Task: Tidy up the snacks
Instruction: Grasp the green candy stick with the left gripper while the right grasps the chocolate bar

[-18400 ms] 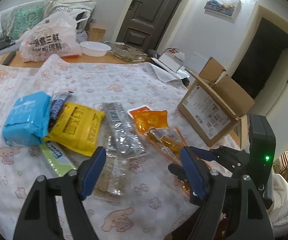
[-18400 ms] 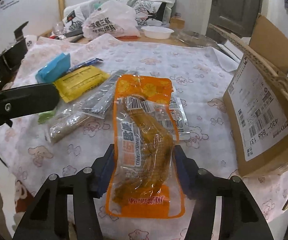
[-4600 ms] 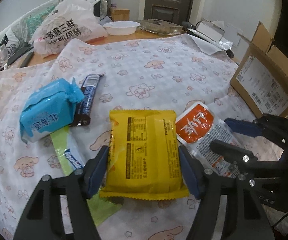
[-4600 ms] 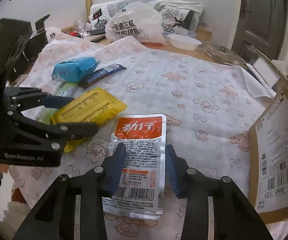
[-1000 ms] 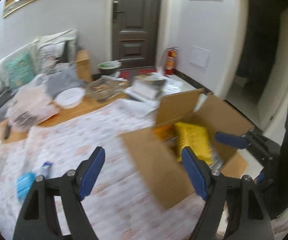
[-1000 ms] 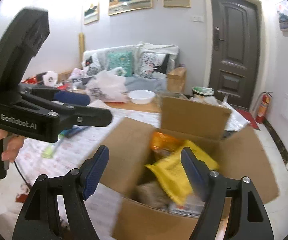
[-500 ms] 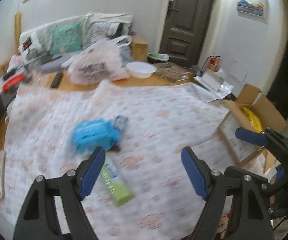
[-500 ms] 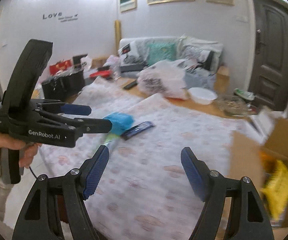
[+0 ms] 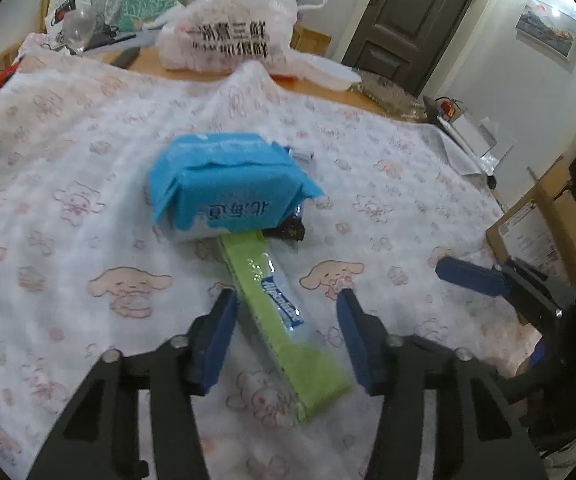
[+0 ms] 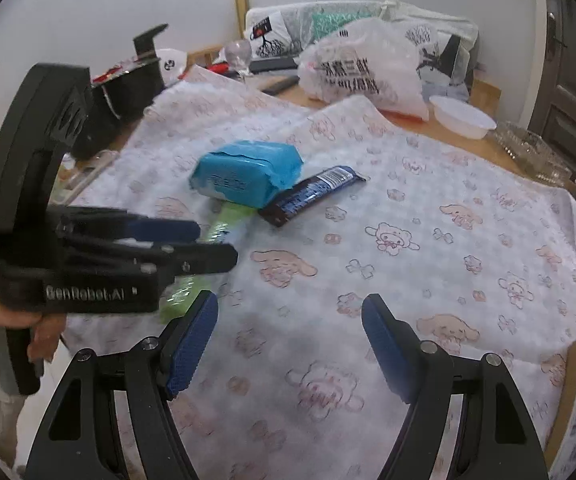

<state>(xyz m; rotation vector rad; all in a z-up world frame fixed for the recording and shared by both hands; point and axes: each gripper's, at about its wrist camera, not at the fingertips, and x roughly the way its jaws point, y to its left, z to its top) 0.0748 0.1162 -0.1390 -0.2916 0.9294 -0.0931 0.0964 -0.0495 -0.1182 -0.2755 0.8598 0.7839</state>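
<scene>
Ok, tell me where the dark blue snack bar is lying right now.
In the right wrist view the dark blue snack bar lies on the cartoon-print tablecloth, its near end tucked against the light blue packet, right of the green wafer pack.

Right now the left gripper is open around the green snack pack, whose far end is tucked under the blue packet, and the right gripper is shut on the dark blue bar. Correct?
Not quite. The right wrist view shows the right gripper open and empty; the dark blue bar lies untouched on the tablecloth. The rest holds: the left gripper is open around the green snack pack, tucked under the blue packet.
</scene>
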